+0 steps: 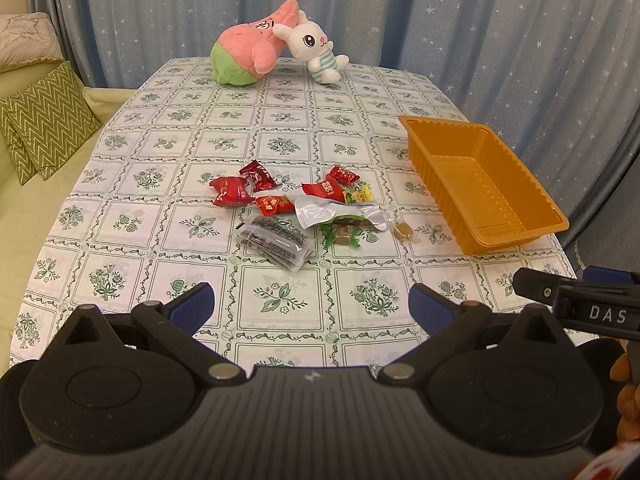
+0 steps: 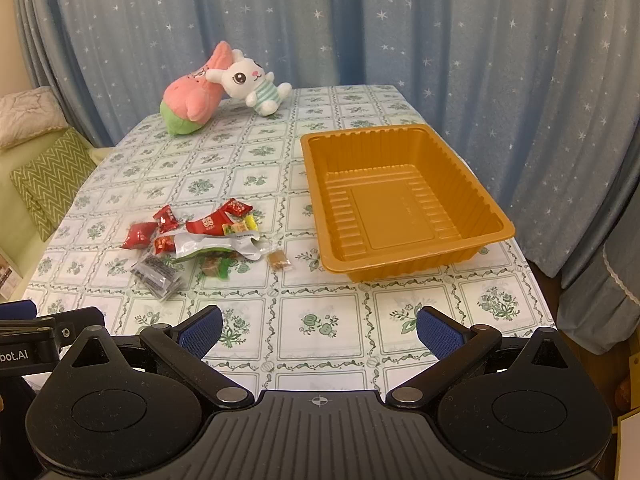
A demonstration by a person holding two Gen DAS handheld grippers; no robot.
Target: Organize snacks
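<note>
A heap of snacks lies mid-table: several red packets (image 1: 234,191) (image 2: 138,236), a silver pouch (image 1: 332,213) (image 2: 208,244), a clear pack of dark sticks (image 1: 276,242) (image 2: 158,274), a green-wrapped sweet (image 1: 342,235) (image 2: 216,267), a yellow candy (image 1: 360,194) and a small clear-wrapped brown candy (image 1: 404,231) (image 2: 280,261). An empty orange tray (image 1: 516,236) (image 2: 440,258) stands to the right of the heap. My left gripper (image 1: 311,310) hovers open near the table's front edge, short of the snacks. My right gripper (image 2: 319,330) is open too, in front of the tray.
Two plush toys, a pink-and-green one (image 1: 248,50) (image 2: 192,100) and a white rabbit (image 1: 314,50) (image 2: 252,82), lean together at the table's far end. A sofa with a green zigzag cushion (image 1: 44,120) sits left. Blue starred curtains (image 2: 400,20) hang behind and right.
</note>
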